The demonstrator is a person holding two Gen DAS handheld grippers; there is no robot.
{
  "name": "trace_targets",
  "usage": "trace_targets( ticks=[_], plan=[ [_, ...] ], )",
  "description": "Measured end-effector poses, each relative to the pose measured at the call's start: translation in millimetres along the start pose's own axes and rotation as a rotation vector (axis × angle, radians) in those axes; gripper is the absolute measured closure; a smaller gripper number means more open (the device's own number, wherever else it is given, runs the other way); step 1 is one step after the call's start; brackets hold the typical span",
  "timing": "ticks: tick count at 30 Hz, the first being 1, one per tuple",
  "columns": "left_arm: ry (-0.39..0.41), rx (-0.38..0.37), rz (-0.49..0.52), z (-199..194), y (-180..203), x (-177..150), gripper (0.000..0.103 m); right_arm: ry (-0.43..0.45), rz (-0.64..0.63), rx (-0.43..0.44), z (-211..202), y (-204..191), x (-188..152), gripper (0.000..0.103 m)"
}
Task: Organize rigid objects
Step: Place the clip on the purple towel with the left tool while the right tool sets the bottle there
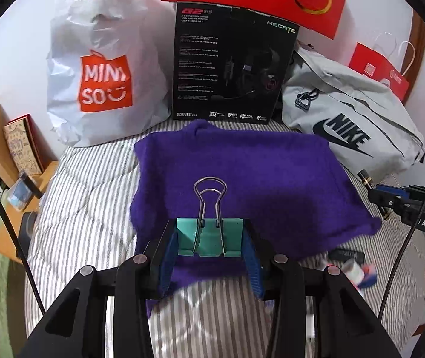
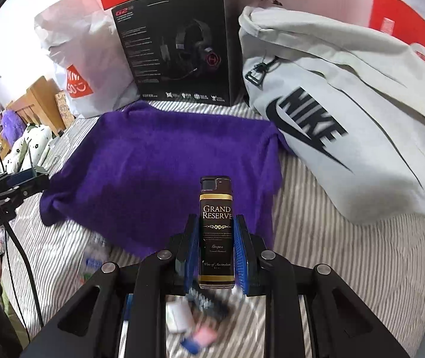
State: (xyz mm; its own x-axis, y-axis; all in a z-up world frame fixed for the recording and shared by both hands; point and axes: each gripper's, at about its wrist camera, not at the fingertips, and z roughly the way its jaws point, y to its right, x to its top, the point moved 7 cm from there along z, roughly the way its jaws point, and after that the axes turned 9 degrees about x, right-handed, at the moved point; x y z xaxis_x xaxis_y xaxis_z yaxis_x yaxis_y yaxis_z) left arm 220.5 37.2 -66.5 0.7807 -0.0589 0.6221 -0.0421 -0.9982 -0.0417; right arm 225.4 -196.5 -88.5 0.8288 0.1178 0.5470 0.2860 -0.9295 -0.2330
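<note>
In the left wrist view my left gripper (image 1: 210,238) is shut on a teal binder clip (image 1: 209,237), whose silver wire handles point up and away, above the near edge of a purple cloth (image 1: 242,173). In the right wrist view my right gripper (image 2: 216,238) is shut on a dark brown lighter (image 2: 216,232) labelled Grand Reserve, held upright over the near right corner of the purple cloth (image 2: 167,164). The right gripper (image 1: 391,200) also shows at the right edge of the left wrist view, the lighter's gold-banded tip poking out of it.
The cloth lies on a striped bedspread (image 1: 87,197). Behind it stand a white Miniso bag (image 1: 101,68), a black headset box (image 1: 230,65) and a grey Nike bag (image 2: 331,113). Small blurred items (image 2: 194,319) lie on the bed beneath the right gripper. A wooden shelf (image 1: 18,161) stands left.
</note>
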Motion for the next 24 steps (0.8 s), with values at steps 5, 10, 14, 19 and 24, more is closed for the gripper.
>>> trace_targets(
  ticks=[5,10,14,19,24],
  plan=[
    [-0.017,-0.013,-0.009,30.8,8.3,20.9,0.064,-0.023,-0.002,0.01,28.5,3.6,18.1,0.08],
    [-0.037,-0.019,0.003,63.4,16.4,39.8,0.064,-0.053,-0.011,0.017,60.4,8.0,35.3,0.08],
    [-0.064,-0.016,0.01,89.0,20.0,48.9,0.064,-0.079,-0.006,0.014,86.3,16.2,48.5,0.08],
    [-0.096,-0.016,0.008,118.1,25.0,57.7,0.064,-0.129,-0.014,-0.005,114.3,24.1,56.5,0.08],
    [-0.134,-0.003,0.031,137.9,29.0,60.1,0.064,-0.151,-0.035,-0.019,129.1,24.8,60.3,0.08]
  ],
)
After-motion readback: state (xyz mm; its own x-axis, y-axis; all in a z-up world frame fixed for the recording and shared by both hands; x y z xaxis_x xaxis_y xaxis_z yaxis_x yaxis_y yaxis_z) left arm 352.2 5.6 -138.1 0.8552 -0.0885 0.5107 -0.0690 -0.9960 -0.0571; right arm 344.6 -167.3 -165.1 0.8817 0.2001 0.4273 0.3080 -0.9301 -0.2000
